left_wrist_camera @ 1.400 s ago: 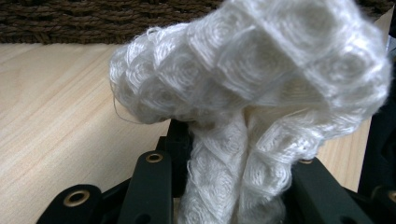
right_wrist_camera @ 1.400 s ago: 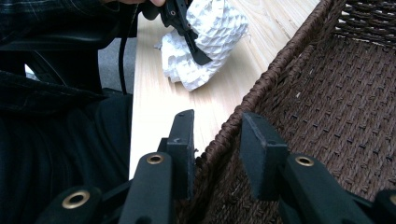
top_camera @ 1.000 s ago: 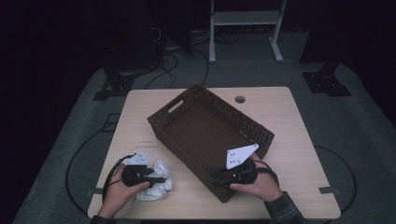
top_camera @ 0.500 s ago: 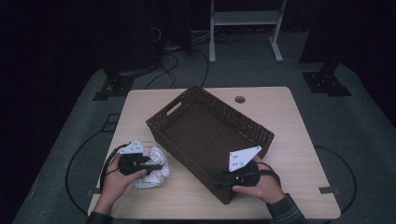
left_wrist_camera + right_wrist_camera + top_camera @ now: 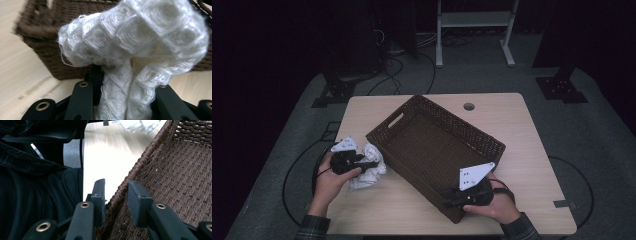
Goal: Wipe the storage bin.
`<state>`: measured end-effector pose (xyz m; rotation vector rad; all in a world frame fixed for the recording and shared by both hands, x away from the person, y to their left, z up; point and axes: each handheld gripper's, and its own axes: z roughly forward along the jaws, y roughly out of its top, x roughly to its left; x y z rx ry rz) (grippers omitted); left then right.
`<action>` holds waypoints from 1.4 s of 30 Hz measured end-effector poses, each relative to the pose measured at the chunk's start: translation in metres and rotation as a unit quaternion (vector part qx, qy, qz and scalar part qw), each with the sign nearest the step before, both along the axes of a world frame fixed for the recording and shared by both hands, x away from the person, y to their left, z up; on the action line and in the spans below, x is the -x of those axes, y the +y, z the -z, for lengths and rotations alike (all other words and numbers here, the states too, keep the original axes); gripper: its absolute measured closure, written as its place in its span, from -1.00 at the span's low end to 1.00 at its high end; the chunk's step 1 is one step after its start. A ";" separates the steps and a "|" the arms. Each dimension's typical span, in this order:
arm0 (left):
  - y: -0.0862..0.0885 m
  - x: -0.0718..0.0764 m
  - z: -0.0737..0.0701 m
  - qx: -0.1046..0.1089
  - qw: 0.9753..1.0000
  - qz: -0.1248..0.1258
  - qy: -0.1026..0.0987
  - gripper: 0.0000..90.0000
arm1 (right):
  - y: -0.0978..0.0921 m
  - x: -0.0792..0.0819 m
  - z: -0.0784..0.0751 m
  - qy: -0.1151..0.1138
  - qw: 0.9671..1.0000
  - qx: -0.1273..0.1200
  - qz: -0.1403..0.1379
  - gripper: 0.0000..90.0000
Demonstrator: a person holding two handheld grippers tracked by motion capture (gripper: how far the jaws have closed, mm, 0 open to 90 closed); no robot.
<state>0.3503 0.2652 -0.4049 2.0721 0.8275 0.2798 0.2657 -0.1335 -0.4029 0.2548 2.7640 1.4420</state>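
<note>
step: white waffle-weave cloth (image 5: pixel 135 50) into wicker basket (image 5: pixel 412 120) | left gripper (image 5: pixel 362 163) pinched on cloth, near tabletop's left edge — lift clear of rim | right gripper (image 5: pixel 115 197) straddles near basket wall — kept steady

White waffle-weave cloth (image 5: pixel 140 47), dark-brown woven basket (image 5: pixel 484 139)
</note>
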 end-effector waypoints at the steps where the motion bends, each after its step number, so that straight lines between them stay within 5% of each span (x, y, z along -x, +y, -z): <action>1: 0.001 -0.004 -0.002 -0.002 1.000 -0.003 0.000 0.48 | 0.000 0.000 0.000 0.000 1.000 0.000 0.000 0.50; 14: 0.015 -0.034 0.003 -0.016 0.999 -0.032 0.007 0.49 | 0.000 -0.001 0.000 0.001 1.000 0.000 -0.002 0.49; 26: 0.017 -0.044 0.017 0.001 0.999 -0.034 0.023 0.49 | 0.001 -0.001 0.000 0.000 1.000 0.000 -0.002 0.49; 36: 0.011 -0.053 0.034 -0.042 0.997 -0.032 0.048 0.49 | 0.001 -0.002 0.000 0.001 1.000 0.000 -0.003 0.49; 42: 0.010 -0.055 0.047 -0.034 0.997 -0.034 0.064 0.48 | 0.001 -0.002 0.000 0.000 1.000 -0.001 -0.003 0.49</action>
